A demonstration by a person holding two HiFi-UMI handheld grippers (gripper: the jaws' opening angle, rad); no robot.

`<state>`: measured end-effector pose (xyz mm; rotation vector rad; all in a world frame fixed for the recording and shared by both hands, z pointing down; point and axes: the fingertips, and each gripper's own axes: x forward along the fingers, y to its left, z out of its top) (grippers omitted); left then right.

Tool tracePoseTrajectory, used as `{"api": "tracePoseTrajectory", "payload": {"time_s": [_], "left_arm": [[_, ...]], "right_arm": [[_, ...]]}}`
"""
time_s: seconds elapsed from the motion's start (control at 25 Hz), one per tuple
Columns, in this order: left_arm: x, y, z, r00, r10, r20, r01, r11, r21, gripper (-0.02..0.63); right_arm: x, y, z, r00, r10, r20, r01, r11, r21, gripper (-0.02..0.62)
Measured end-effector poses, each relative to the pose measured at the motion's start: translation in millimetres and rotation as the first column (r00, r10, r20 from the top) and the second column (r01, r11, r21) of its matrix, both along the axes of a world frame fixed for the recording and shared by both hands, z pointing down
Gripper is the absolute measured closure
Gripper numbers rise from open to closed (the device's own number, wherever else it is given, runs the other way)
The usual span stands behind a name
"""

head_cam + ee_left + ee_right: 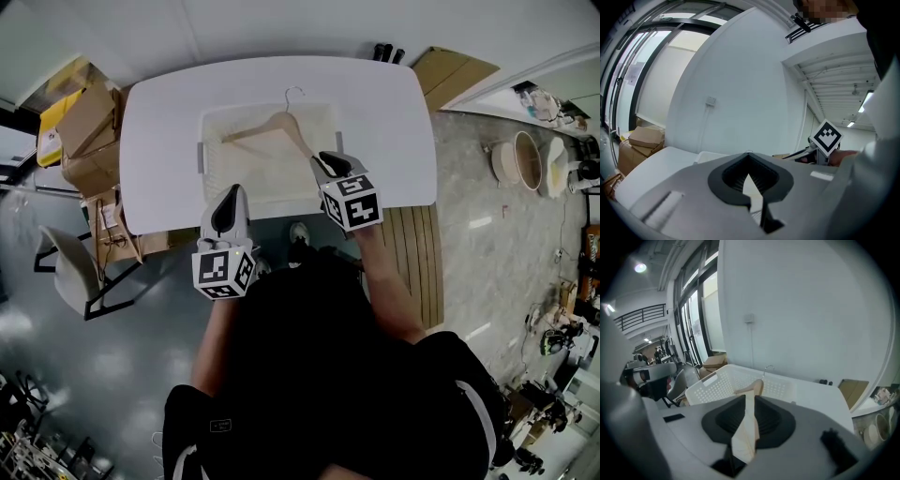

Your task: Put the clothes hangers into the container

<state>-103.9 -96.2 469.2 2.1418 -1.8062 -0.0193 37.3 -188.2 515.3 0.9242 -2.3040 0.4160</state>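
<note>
A wooden clothes hanger (pixel 277 127) with a metal hook lies slanted over the white perforated container (pixel 211 131) on the white table (pixel 394 122). My right gripper (pixel 330 165) is at the container's near right corner, shut on the end of one hanger arm. In the right gripper view the pale wood (pixel 746 427) runs between the dark pads, and the container (pixel 717 383) lies beyond. My left gripper (pixel 230 208) hovers at the table's front edge, left of the right one. Its jaws (pixel 749 171) are shut with nothing in them.
Cardboard boxes (pixel 84 131) are stacked left of the table. A grey chair (pixel 70 267) stands at the near left. Flat cardboard (pixel 459 70) leans at the far right, and buckets (pixel 520 159) stand further right. The person stands close against the table's front edge.
</note>
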Motion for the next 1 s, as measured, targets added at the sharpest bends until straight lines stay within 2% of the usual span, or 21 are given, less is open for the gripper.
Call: {"api": "tracePoseTrajectory", "payload": {"time_s": [0.12, 0.24, 0.6, 1.0], "left_arm": [[0.3, 6.4, -1.6, 1.000, 0.009, -0.002, -0.009, 1.000, 0.009, 0.603], [0.0, 13.8, -2.9, 1.000, 0.015, -0.005, -0.015, 1.000, 0.017, 0.603], [2.1, 37.5, -5.9, 0.999, 0.042, -0.015, -0.041, 0.999, 0.030, 0.603], [9.7, 62.7, -9.4, 0.996, 0.089, -0.016, -0.088, 0.995, 0.055, 0.603]], "right_arm": [[-1.9, 13.4, -5.7, 1.000, -0.011, 0.015, 0.010, 1.000, 0.024, 0.561], [-6.3, 28.7, -10.5, 0.999, -0.023, 0.032, 0.022, 0.999, 0.038, 0.574], [-10.8, 74.4, -16.8, 0.997, 0.004, 0.075, -0.008, 0.999, 0.041, 0.578], [-8.0, 121.7, -39.8, 0.974, 0.062, 0.217, -0.095, 0.985, 0.143, 0.578]]}}
